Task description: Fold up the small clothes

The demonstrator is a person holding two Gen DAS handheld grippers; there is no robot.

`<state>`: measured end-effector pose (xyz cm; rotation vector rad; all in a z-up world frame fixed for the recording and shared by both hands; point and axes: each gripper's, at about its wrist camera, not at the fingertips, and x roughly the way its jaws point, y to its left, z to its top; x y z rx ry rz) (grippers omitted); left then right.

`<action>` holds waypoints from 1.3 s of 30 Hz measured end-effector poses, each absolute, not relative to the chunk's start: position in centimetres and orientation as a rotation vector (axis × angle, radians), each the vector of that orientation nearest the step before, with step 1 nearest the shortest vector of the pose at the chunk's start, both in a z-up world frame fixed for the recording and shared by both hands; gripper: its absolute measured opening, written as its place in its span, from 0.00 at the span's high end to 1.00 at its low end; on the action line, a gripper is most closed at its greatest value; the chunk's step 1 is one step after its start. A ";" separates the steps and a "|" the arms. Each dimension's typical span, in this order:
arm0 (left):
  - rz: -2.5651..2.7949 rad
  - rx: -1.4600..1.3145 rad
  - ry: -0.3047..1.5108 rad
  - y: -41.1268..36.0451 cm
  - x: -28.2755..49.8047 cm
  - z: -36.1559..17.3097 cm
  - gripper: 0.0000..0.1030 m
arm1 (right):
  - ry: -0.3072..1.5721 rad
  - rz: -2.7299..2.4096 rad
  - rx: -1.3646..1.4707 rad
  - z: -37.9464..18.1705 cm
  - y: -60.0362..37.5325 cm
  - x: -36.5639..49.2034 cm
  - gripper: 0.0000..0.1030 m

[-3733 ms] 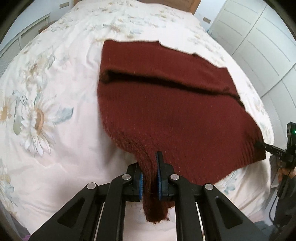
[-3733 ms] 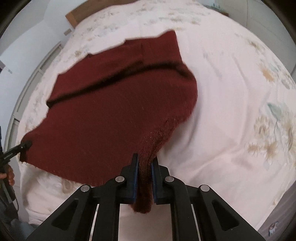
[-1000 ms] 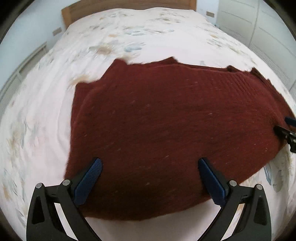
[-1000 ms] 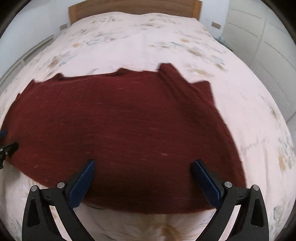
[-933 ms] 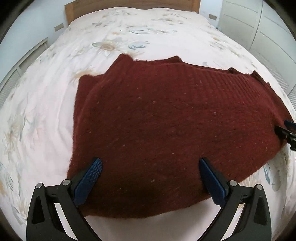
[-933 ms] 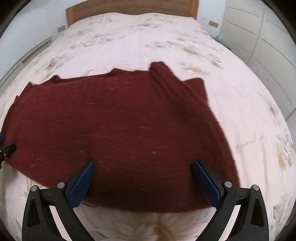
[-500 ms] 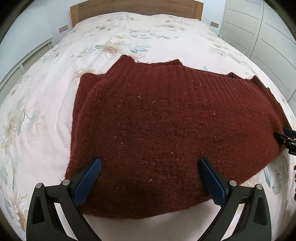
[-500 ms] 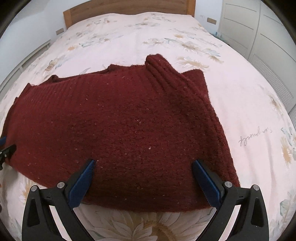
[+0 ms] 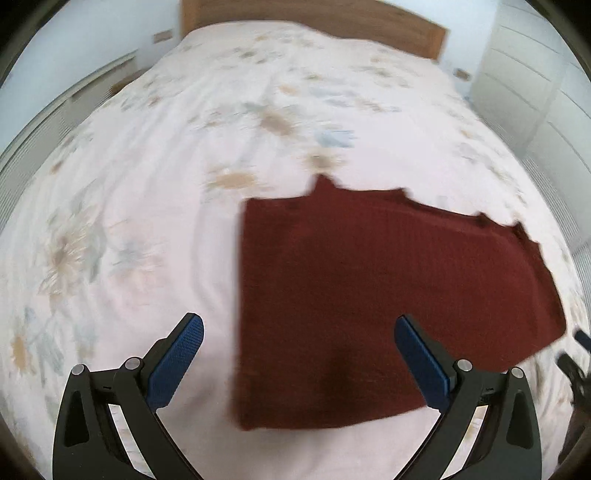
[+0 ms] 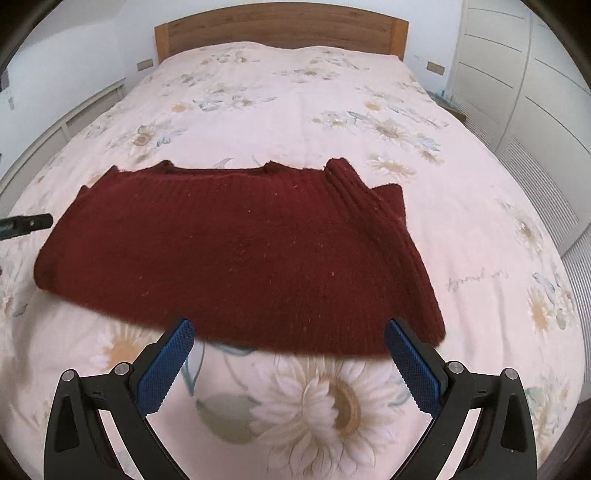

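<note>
A dark red knitted sweater [image 10: 240,254] lies folded and flat on the bed; it also shows in the left wrist view [image 9: 388,295], blurred. My left gripper [image 9: 299,354] is open and empty, above the sweater's left edge. My right gripper [image 10: 288,358] is open and empty, just short of the sweater's near edge. The tip of the left gripper [image 10: 29,223] shows at the left edge of the right wrist view, beside the sweater.
The bed has a pale floral cover [image 10: 332,110] and a wooden headboard [image 10: 280,26]. White wardrobe doors [image 10: 535,92] stand to the right. A low white unit [image 10: 74,122] runs along the left of the bed.
Both grippers let go of the sweater earlier and stay open. The left gripper has swung left, so the sweater sits right of centre. The right gripper has pulled back from the sweater.
</note>
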<state>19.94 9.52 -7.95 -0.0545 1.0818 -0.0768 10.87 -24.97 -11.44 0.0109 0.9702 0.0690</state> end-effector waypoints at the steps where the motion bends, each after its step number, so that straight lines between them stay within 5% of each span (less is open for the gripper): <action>1: -0.059 -0.063 1.100 10.2 20.3 -8.3 0.01 | 0.972 0.065 0.012 -11.4 -25.0 10.7 0.00; 10: -0.098 -0.181 1.275 12.6 22.1 -14.4 0.01 | 1.038 0.002 0.018 -12.8 -27.0 9.0 0.00; 21: -0.216 -0.251 1.298 11.7 21.7 -15.4 0.04 | 1.057 -0.025 0.034 -13.5 -28.2 9.2 0.00; 27: -0.251 -0.239 1.293 11.0 21.7 -14.8 0.40 | 1.060 -0.029 0.044 -13.6 -28.5 9.1 0.00; 29: -0.289 -0.254 1.298 10.6 21.7 -14.4 0.67 | 1.061 -0.031 0.047 -13.6 -28.7 9.0 0.00; 31: -0.284 -0.212 1.292 10.1 21.3 -13.5 0.74 | 1.060 -0.031 0.051 -13.5 -28.9 8.9 0.00; 39: -0.270 -0.119 1.252 7.9 20.9 -9.3 0.78 | 1.028 -0.037 0.089 -12.4 -30.8 8.4 0.00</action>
